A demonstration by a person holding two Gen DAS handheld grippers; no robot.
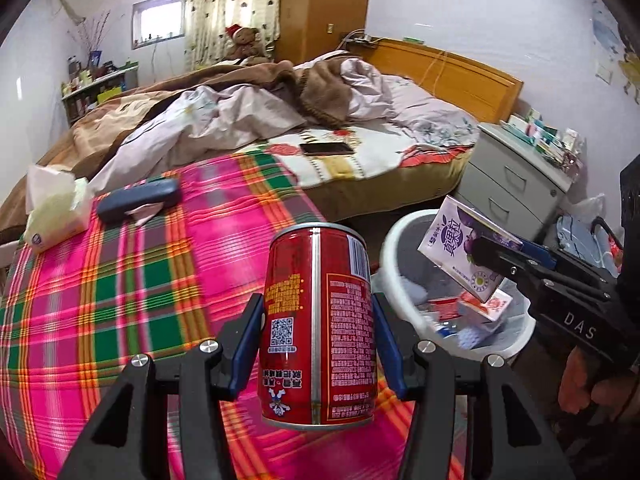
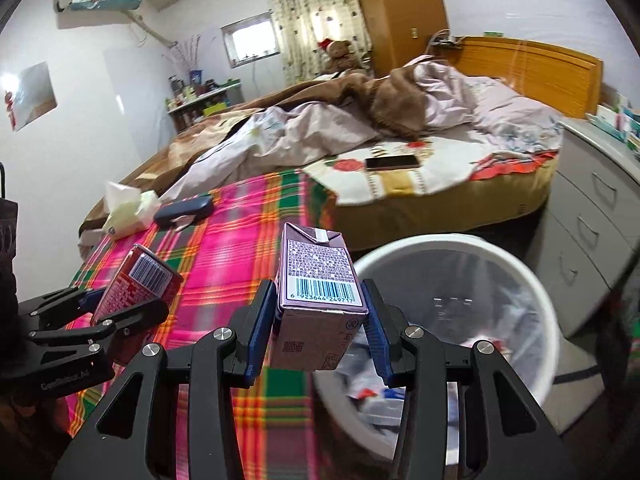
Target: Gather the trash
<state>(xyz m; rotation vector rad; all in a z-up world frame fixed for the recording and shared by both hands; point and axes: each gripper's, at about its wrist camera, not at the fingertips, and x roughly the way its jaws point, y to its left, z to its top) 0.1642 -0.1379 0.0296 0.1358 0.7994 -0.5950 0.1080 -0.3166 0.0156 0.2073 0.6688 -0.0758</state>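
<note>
Two grippers are seen, each pinching 1 item. L gripper: blue pads pressed on both sides of 1 red can, held upright above the plaid blanket; same can is seen tilted at left in the R wrist view. R gripper: pads clamped on 1 purple drink carton, barcode side facing the cam, held near the rim of the bin. In the L wrist view the carton is seen tilted above the bin opening, and part of 1 hand is visible gripping the R handle.

1 white trash bin is on the floor betw. bed and drawer unit, lined w/ a clear bag; several scraps of packaging are already inside, count can't be told.

On the bed: 1 phone lying flat on the floral sheet, 1 dark blue case on the plaid blanket, 1 tissue pack just beside it at the blanket's far edge. 1 teddy bear w/ a red hat is seen by the curtain. 3 drawers are counted on the grey unit
</note>
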